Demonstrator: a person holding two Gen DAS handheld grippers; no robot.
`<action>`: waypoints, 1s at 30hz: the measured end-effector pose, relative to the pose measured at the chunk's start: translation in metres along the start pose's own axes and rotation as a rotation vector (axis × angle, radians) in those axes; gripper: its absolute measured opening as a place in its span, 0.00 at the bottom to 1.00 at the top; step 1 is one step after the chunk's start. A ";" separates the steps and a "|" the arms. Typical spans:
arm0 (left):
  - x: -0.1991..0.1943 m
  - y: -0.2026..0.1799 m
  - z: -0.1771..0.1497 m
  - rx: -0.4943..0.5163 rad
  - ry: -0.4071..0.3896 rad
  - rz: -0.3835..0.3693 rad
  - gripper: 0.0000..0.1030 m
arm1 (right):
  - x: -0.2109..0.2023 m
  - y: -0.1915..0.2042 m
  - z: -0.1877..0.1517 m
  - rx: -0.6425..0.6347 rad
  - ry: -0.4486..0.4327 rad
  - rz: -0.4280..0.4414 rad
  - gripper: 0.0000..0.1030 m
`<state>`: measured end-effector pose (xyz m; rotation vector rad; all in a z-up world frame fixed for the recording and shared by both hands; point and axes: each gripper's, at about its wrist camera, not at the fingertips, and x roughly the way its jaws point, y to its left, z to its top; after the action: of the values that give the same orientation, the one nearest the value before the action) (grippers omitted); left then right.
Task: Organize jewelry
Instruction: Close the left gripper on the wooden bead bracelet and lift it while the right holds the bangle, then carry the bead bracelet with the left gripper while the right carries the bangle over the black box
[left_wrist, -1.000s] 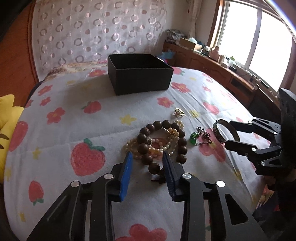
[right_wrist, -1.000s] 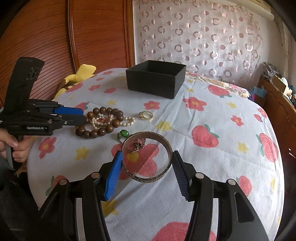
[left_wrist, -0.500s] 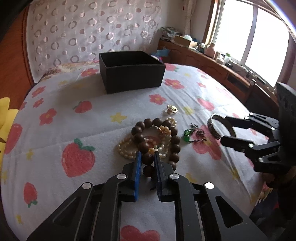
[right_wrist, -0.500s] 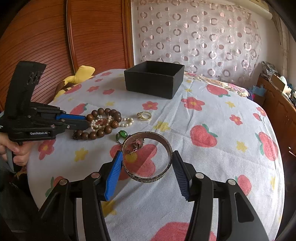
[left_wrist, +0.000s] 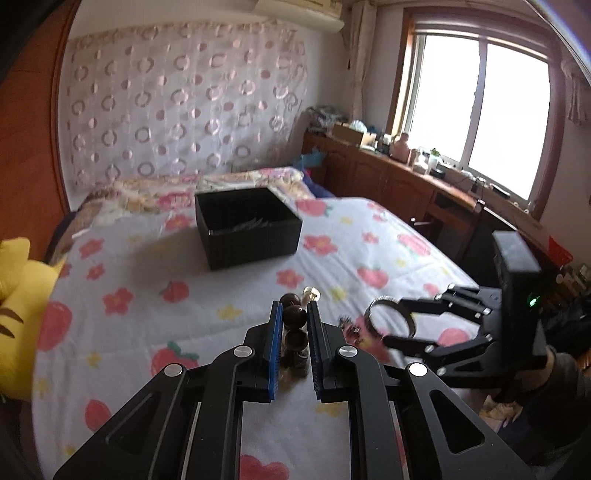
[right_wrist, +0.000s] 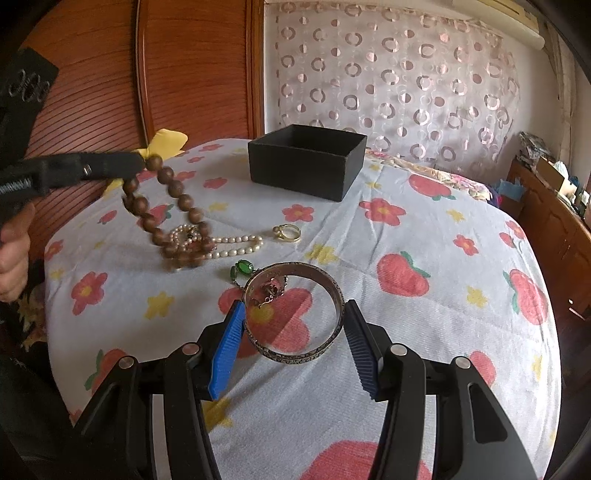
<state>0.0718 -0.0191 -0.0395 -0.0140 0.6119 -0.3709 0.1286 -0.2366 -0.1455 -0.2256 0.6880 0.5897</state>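
My left gripper (left_wrist: 293, 314) is shut on a brown wooden bead bracelet (left_wrist: 294, 315) and holds it above the bedspread. In the right wrist view the bracelet (right_wrist: 173, 188) hangs in a loop from that gripper (right_wrist: 140, 162), its low end over a pearl strand (right_wrist: 236, 245). My right gripper (right_wrist: 294, 308) has its pads against both sides of a metal bangle (right_wrist: 295, 359) low over the bed. A small charm (right_wrist: 271, 288) lies inside the bangle and a green pendant (right_wrist: 242, 266) beside it. A gold ring (right_wrist: 286, 232) lies further back. The black open box (right_wrist: 306, 166) stands beyond.
A yellow plush toy (left_wrist: 18, 295) lies at the bed's left edge by the wooden headboard (right_wrist: 195, 74). A wooden cabinet (left_wrist: 388, 181) with clutter runs under the window on the right. A person's hand (right_wrist: 13, 251) grips the left tool.
The left gripper's jaws closed on the bead bracelet, then it rose and lifted the bracelet off the bed. The right gripper and bangle have not moved.
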 end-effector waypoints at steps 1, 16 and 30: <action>-0.002 -0.001 0.003 0.003 -0.008 0.001 0.12 | 0.000 0.000 0.000 0.002 0.000 0.002 0.55; -0.010 -0.004 0.043 0.051 -0.086 0.025 0.12 | -0.012 0.003 0.005 0.018 -0.050 -0.013 0.55; 0.017 0.006 0.079 0.070 -0.084 0.067 0.12 | -0.025 -0.001 0.053 -0.009 -0.133 -0.038 0.55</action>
<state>0.1312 -0.0272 0.0149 0.0572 0.5145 -0.3245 0.1421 -0.2280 -0.0896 -0.2053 0.5518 0.5657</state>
